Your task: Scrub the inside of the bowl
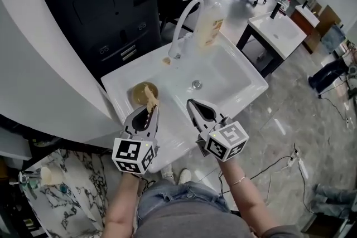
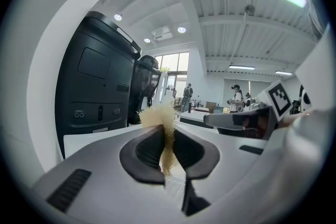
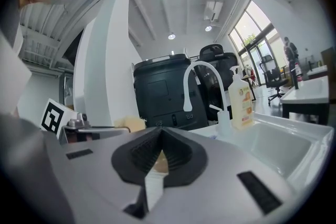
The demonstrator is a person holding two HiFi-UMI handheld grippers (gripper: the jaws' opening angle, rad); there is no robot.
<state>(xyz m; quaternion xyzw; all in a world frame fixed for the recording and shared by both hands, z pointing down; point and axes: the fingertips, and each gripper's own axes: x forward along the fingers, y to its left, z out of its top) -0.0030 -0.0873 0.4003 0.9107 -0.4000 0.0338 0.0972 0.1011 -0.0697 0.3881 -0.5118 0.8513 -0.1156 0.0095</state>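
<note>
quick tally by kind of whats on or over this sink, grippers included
Grippers: 2, the left gripper shut on the sponge, the right gripper shut with nothing in it
Yellow foam sponge: 1
Round tan bowl: 1
Clear soap bottle with orange label: 1
White curved faucet: 1
Small tan scrap by the faucet base: 1
Total: 7

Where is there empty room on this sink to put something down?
The basin is bare all around the drain, from the faucet to the front rim. The left ledge is crowded: the bowl sits there, and the left tongs hold a sponge.
</note>
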